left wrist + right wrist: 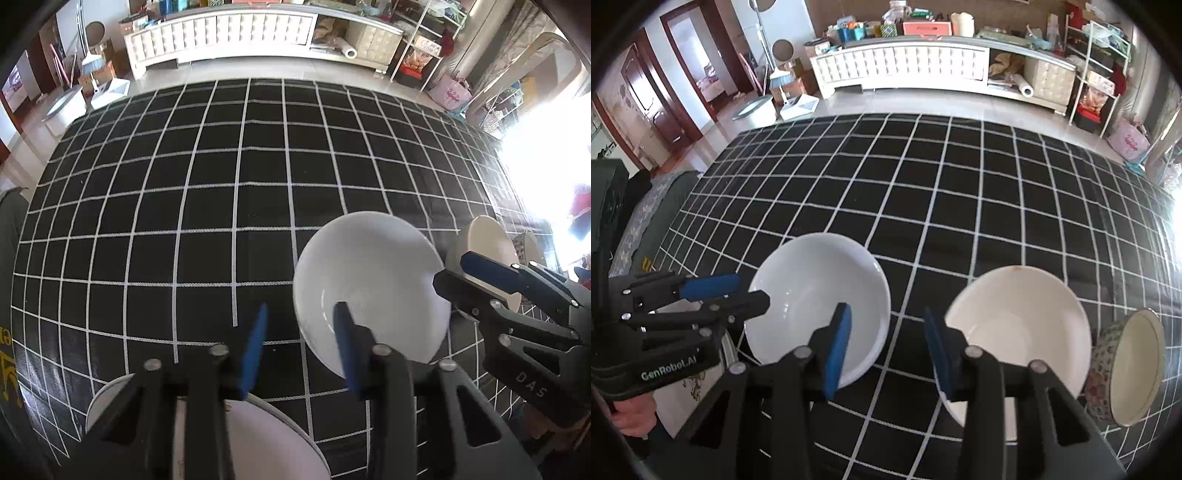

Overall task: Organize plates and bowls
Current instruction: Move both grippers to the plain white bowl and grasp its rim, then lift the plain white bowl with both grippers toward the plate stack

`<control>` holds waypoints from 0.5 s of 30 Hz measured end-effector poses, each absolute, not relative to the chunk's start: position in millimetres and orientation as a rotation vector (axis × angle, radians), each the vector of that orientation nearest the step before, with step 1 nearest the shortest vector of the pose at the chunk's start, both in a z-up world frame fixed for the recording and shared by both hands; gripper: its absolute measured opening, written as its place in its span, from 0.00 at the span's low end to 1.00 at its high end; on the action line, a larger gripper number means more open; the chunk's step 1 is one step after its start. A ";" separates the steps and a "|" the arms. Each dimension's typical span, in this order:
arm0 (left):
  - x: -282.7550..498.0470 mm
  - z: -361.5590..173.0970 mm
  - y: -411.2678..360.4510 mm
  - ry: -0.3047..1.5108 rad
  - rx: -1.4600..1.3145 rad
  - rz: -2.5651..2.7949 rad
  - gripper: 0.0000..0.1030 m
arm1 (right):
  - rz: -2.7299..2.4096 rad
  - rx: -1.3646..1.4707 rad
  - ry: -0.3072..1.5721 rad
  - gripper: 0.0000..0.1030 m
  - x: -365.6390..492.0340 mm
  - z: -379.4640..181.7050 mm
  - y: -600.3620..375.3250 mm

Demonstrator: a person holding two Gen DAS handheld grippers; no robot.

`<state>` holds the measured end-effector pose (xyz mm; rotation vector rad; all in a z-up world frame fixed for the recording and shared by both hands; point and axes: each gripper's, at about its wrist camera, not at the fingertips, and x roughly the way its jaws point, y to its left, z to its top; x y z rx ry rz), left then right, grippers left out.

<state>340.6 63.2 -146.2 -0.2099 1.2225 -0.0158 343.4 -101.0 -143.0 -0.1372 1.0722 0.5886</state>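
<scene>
the left claw point(299, 347) stands partly open with nothing pinched, its right pad over the near inner wall of the white bowl point(369, 291), its left pad over bare black-and-white checked cloth point(221, 184). the right claw point(886, 347) is likewise partly open and empty, hanging over the strip of cloth between the white bowl point(818, 306) at lower centre-left and the cream bowl point(1015, 332) at lower right.

judged from this, the step in hand is taking a bowl by its rim. to do it well, each claw should straddle one rim wall, one pad inside and one outside, and close only once the rim is deep between the pads; glazed ware probably slips, so a shallow bite risks tipping it. the two claws sit close, so one should probably wait.

the left wrist view alone shows a pale plate point(258, 435) at the bottom edge under the claw. the right wrist view alone shows clearly a patterned bowl point(1126, 369) at the right edge, touching or just beside the cream bowl, and a hand point(635, 417) at lower left.
</scene>
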 end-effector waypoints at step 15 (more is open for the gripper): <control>343.7 -158.4 52.3 1.252 -0.190 -0.015 0.09 | 0.562 -0.160 1.098 0.13 348.0 -164.2 -97.1</control>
